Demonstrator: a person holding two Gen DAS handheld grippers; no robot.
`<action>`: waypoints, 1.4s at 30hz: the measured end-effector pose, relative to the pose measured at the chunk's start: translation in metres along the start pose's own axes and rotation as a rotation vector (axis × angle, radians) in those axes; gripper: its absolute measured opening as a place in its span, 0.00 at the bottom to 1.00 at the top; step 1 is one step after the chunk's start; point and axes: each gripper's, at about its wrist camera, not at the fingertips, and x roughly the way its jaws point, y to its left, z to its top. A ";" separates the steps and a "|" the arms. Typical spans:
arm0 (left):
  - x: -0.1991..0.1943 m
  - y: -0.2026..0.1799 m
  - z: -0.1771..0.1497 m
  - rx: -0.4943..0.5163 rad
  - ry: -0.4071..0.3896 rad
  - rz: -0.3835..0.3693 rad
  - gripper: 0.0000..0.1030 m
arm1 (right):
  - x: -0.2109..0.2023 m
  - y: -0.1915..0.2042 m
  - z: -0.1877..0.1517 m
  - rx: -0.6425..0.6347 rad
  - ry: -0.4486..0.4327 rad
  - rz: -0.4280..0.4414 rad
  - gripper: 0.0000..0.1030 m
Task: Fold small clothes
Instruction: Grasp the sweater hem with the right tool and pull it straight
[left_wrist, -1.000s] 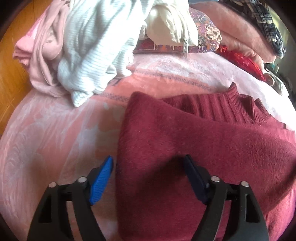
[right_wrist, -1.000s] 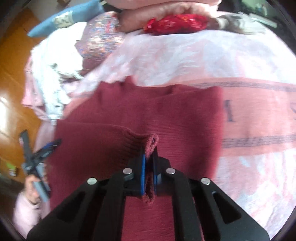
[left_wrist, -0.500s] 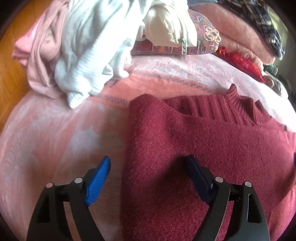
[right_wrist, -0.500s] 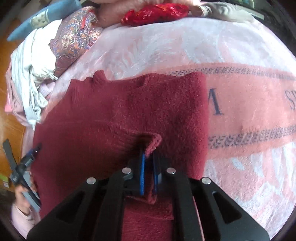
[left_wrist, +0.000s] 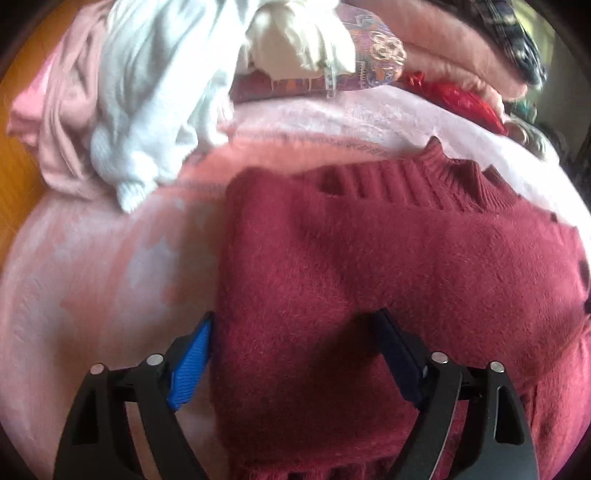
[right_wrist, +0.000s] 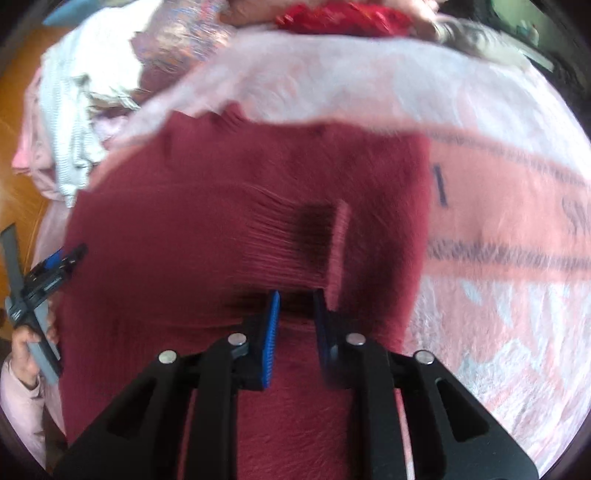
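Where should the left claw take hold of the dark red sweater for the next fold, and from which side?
Probably at the left side edge of the dark red sweater, coming from the bare pink blanket. That edge lies straight and exposed, and the open left claw already straddles it. The right claw is open behind the ribbed cuff.

A bed covered by a pink blanket (left_wrist: 110, 266) with paler patterning, a salmon band and dark lettering (right_wrist: 517, 221) carries everything. A dark red sweater (left_wrist: 388, 266) lies flat on it, collar toward 12 o'clock. At 10 o'clock sits a heap of white and pale pink garments (left_wrist: 122, 96). Along 12 to 2 o'clock rest a patterned cushion (left_wrist: 373, 55), a folded pink cloth (left_wrist: 454, 48) and a shiny red item (left_wrist: 458, 96).
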 end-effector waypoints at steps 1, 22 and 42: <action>0.002 0.005 -0.001 -0.036 0.014 -0.022 0.89 | -0.001 -0.002 0.001 0.005 0.001 0.012 0.16; -0.144 0.063 -0.148 0.042 0.260 0.002 0.87 | -0.140 -0.021 -0.192 0.018 0.084 0.042 0.38; -0.150 0.075 -0.231 0.031 0.375 -0.063 0.87 | -0.125 -0.010 -0.314 0.043 0.299 0.073 0.52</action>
